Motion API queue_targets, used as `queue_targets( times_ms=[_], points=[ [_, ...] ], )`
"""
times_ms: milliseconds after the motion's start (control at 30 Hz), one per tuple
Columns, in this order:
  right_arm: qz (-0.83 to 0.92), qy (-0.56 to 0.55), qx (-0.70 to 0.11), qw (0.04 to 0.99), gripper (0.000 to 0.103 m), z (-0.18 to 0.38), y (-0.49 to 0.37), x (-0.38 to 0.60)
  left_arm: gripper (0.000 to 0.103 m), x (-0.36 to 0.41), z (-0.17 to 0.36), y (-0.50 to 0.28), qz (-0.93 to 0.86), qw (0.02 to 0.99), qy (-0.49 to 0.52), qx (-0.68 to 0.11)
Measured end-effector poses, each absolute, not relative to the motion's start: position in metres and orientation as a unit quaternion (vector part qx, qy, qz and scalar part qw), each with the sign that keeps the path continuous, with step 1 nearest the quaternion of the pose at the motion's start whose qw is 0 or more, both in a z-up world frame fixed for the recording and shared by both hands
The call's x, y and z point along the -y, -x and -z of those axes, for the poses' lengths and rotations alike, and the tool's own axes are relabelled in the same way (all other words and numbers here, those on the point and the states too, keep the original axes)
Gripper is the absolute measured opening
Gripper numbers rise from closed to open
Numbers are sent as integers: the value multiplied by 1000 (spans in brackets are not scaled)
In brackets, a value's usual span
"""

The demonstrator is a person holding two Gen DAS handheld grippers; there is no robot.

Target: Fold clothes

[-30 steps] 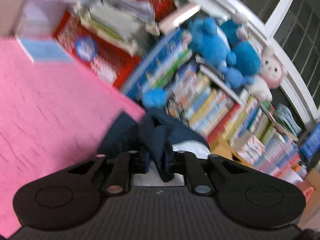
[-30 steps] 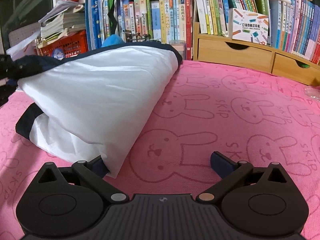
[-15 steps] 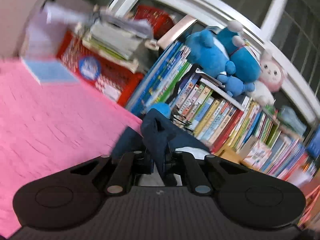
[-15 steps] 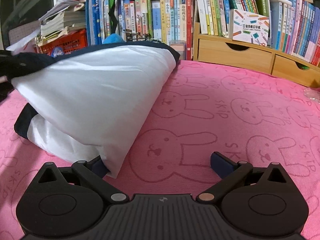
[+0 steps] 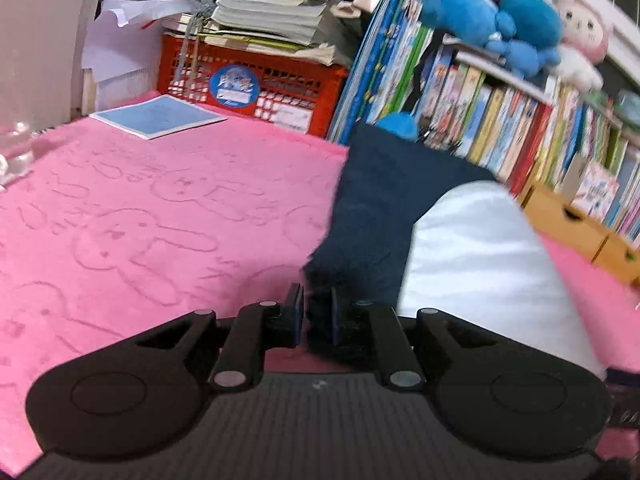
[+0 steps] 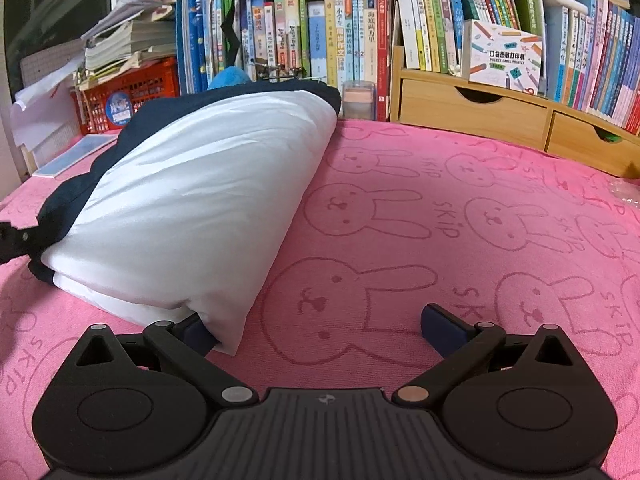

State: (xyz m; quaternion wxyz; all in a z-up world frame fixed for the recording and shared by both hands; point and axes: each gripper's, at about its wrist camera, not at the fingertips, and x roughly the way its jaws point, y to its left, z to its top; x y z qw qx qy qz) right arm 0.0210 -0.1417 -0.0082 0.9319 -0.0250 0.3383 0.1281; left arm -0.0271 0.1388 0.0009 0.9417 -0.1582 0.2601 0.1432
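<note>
Navy hem of garment [image 5: 384, 216] sits between my left tongs [image 5: 316, 312], jaws opening; lay fold flat before letting go fully. Red crate [image 5: 256, 80], blue booklet [image 5: 160, 114] well clear.

Right tongs [image 6: 316, 324] wide open, empty, left finger touching garment's white corner on pink tabletop [image 6: 440, 220]; wooden drawers [image 6: 472, 108] behind, well apart.

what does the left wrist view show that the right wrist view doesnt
Only the left wrist view: the left tongs, jaws opening with navy cloth between them, and a pink plush on the books.

Only the right wrist view: the right tongs open wide over the pink towel, a drawer unit and a printer box.

Both: the white and navy garment, the red crate, the towel.
</note>
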Motion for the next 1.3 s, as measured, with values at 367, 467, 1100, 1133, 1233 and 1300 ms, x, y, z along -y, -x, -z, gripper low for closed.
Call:
queue_targets(
  times_ms=[367,467,1100,1133,1233,1300],
  points=[
    [-125,19,-340,932,103,9,-22,143,3,-149,-54,52,-196,953,69,-223],
    [-124,20,-340,932,103,9,-22,143,11,-104,-71,24,-112,974,44,-193],
    [-105,246,-221,938,103,-1,8,69,10,-44,7,-28,-132,932,-133,-311],
    [-91,306,-185,930,102,5,15,58,10,-48,7,-27,-128,934,-124,-311],
    [-55,361,-147,919,103,7,16,62,11,-61,10,-21,-111,939,-101,-310],
    [-99,280,-186,936,102,-6,8,102,10,-60,11,-17,-101,941,-100,-308]
  ],
)
